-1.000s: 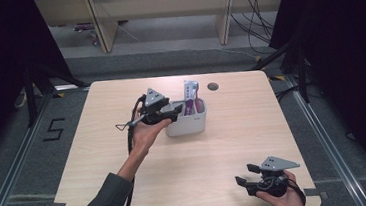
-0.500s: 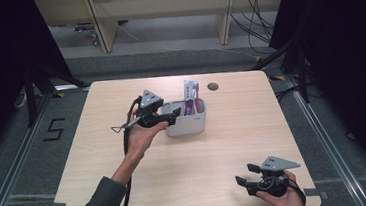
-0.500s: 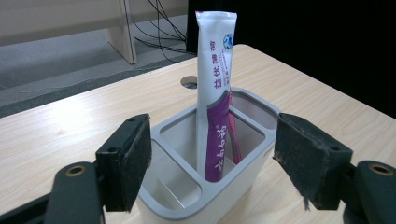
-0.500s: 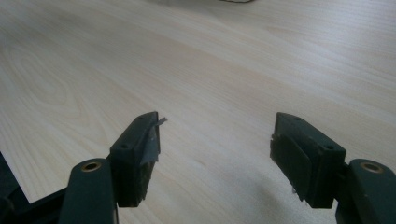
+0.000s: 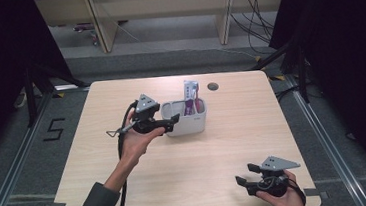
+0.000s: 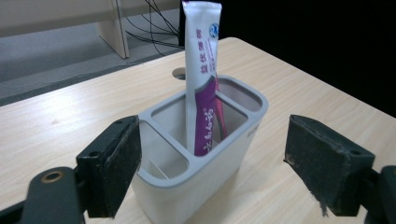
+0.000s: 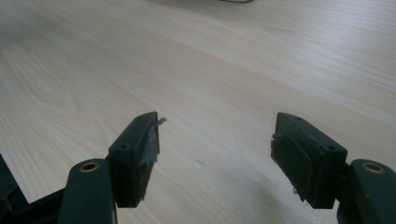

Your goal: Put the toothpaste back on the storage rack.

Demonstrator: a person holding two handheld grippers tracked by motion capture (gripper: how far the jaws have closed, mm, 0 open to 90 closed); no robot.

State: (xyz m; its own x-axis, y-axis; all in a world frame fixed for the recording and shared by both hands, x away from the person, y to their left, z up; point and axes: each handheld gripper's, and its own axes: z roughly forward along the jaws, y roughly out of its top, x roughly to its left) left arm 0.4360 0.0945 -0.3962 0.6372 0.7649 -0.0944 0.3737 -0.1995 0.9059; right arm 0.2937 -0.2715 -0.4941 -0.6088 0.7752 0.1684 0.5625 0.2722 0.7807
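- The left gripper [image 5: 171, 122] sits at the near end of the holder [image 5: 187, 124]; its jaws have just been opening and now stand wide, the holder's end between them, pads off its walls, gripping nothing.
- In the left gripper view the left gripper [image 6: 212, 170] has one pad just beside the holder [image 6: 201, 154] wall and the other well clear of it; the holder's foot is cut off by the bottom edge.
- The right gripper [image 5: 245, 177] rests at the table's [image 5: 201, 161] near right corner, well apart from the holder, jaws wide and empty; in its own view the right gripper [image 7: 215, 154] has bare wood between the pads.
- The left forearm runs out of the high view at the bottom; of the right, just the hand [image 5: 280, 202] is in frame.
- One holder, white, with three compartments that I can count in the left gripper view.
- One tube [image 6: 201, 74], white and purple, stands upright in the middle compartment, its lower end hidden behind the wall; in the high view the tube [image 5: 191, 94] pokes above the rim.
- I can't read the tube's print.
- One round hole [image 5: 213, 86] in the tabletop beyond the holder; in the left gripper view the tube partly hides it.
- Two grippers, two hands, one table.
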